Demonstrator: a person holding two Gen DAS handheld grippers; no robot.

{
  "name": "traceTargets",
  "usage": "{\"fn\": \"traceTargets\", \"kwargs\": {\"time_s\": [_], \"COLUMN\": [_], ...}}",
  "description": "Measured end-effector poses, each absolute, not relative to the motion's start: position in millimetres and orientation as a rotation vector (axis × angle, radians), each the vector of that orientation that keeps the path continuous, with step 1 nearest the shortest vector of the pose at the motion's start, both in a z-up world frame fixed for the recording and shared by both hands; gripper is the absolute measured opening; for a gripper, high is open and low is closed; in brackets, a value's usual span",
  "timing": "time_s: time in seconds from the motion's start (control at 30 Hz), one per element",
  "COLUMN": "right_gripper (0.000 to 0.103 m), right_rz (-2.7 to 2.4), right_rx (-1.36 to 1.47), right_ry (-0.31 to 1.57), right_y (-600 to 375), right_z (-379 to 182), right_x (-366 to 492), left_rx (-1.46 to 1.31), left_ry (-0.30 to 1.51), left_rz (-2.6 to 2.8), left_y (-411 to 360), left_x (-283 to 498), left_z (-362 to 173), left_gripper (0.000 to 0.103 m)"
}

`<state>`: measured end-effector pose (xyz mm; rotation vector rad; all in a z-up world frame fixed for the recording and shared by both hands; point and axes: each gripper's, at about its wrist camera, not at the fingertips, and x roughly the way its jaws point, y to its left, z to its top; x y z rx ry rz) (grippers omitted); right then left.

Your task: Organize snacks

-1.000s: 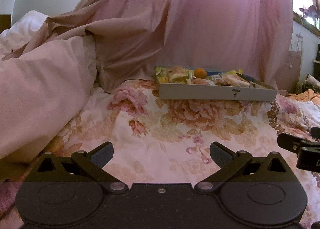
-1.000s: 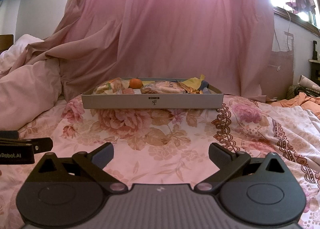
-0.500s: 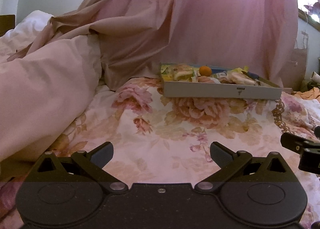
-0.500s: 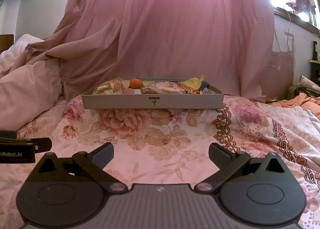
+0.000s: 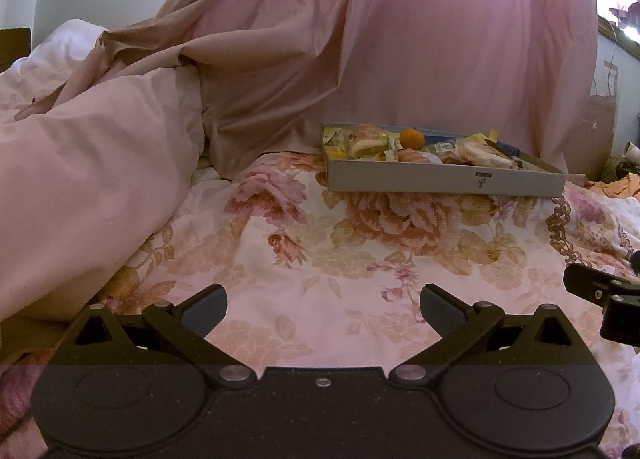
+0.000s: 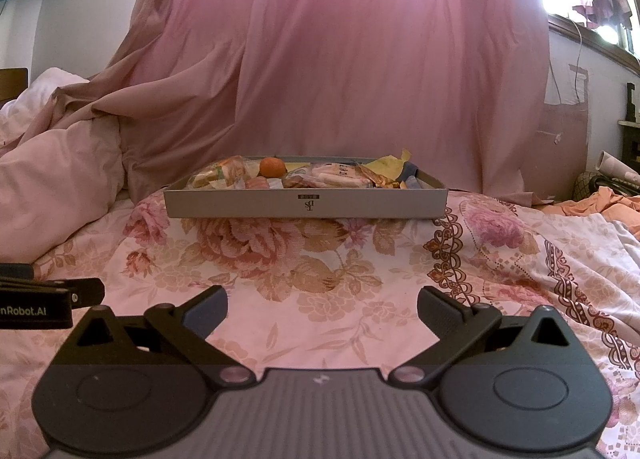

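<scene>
- Floral bedspread (image 6: 320, 299): soft footing — approach the box level, without pressing down beside it.
- Grey cardboard tray (image 6: 306, 203): far side of bed, well ahead of both grippers; holds the snacks.
- Left gripper (image 5: 323, 305), right gripper (image 6: 322, 305): both spread wide, empty.
- Wrapped buns (image 5: 366, 141), tangerine (image 5: 412, 138): the tray wall hides lower items; labels unreadable.

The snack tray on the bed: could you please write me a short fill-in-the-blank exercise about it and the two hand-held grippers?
1. The grey tray rests on a bedspread printed with ____.
2. The round fruit among the wrapped snacks is a small ____.
3. The left hand-held gripper and right hand-held gripper both have their jaws ____.

Missing words: flowers; orange; open
</scene>
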<state>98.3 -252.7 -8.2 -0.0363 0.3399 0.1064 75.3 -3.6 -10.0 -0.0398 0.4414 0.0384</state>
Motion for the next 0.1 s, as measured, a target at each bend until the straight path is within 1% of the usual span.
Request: {"fn": "traceTargets", "kwargs": {"time_s": [0.1], "right_gripper": [0.103], "right_rz": [0.106], "right_rx": [-0.037], "right_ry": [0.339], "right_y": [-252.7], "right_z": [-8.2], "right_x": [98.3], "left_rx": [-0.036], "left_ry": [0.442], "left_rz": [0.039], "left_y": [-3.0], "left_x": [75.5], "left_z": [-10.4], "left_gripper": [0.102]}}
